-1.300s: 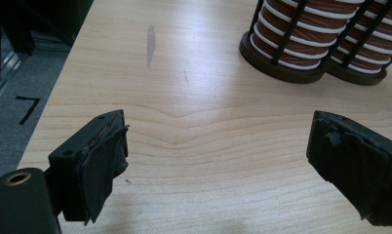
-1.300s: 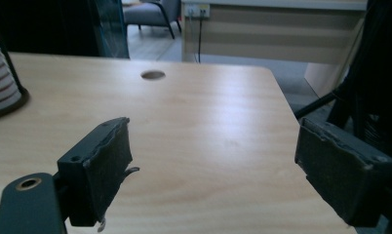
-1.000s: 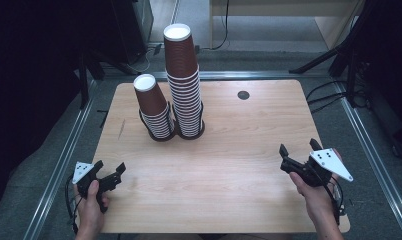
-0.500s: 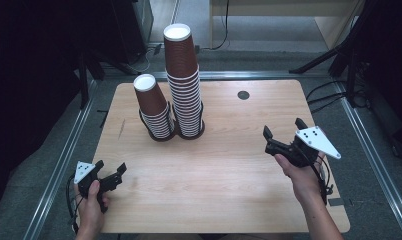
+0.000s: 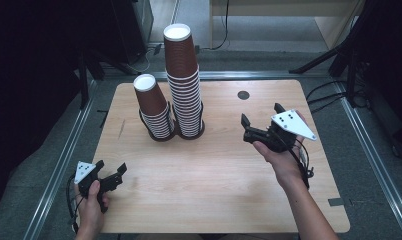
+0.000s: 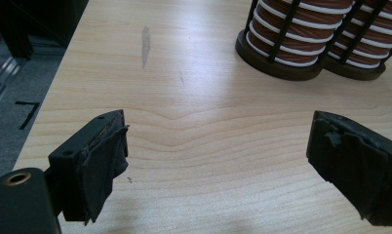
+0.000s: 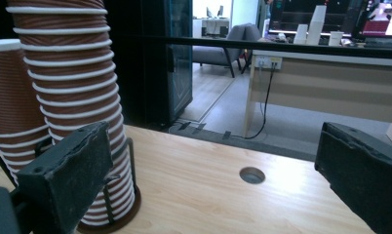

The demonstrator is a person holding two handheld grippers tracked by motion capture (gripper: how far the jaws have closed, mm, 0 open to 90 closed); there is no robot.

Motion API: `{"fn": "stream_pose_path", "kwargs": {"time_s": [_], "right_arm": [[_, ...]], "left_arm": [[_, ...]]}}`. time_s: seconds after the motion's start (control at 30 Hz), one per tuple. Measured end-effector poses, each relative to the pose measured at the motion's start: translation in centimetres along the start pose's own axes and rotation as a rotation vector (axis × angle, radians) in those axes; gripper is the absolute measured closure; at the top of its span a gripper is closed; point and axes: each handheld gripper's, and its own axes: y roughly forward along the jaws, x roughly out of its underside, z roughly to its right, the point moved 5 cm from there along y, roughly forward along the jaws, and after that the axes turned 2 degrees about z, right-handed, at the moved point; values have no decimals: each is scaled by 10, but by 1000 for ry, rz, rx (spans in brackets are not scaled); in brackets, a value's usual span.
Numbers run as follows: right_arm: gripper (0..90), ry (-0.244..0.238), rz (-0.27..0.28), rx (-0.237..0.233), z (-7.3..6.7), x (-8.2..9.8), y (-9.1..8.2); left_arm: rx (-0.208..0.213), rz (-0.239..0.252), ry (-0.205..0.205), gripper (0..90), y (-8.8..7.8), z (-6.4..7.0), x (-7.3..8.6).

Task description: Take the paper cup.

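Note:
Two stacks of brown paper cups with white rims stand upside down in black wire holders at the table's back left: a tall stack [image 5: 184, 80] [image 7: 69, 97] and a shorter stack [image 5: 153, 107] [image 6: 286, 39] to its left. My right gripper [image 5: 261, 117] [image 7: 213, 185] is open, raised above the table to the right of the tall stack, jaws pointing toward it with nothing between them. My left gripper [image 5: 110, 169] [image 6: 218, 161] is open and empty, low over the table's front left corner.
The wooden table [image 5: 214, 190] has a round cable hole [image 5: 243, 95] [image 7: 252, 175] at the back right. Metal rails [image 5: 59, 165] run along both sides of the table. Cables trail on the floor at the right.
My right gripper has moved forward and left from the table's right edge toward the tall cup stack. The left gripper has stayed in place.

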Motion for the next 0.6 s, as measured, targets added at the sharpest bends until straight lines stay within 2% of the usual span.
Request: {"fn": "stream_pose_path", "kwargs": {"time_s": [0.37, 0.4, 0.43, 0.6], "right_arm": [[0, -1, 29, -55, -39, -25, 32], [0, -1, 29, -55, -39, -25, 32], [0, 3, 30, -69, -45, -29, 36], [0, 5, 28, -86, -60, -37, 48]], "left_arm": [[0, 4, -2, 78, 0, -1, 0], [0, 4, -2, 78, 0, -1, 0], [0, 3, -2, 78, 0, -1, 0], [4, 1, 3, 78, 0, 0, 0]]}}
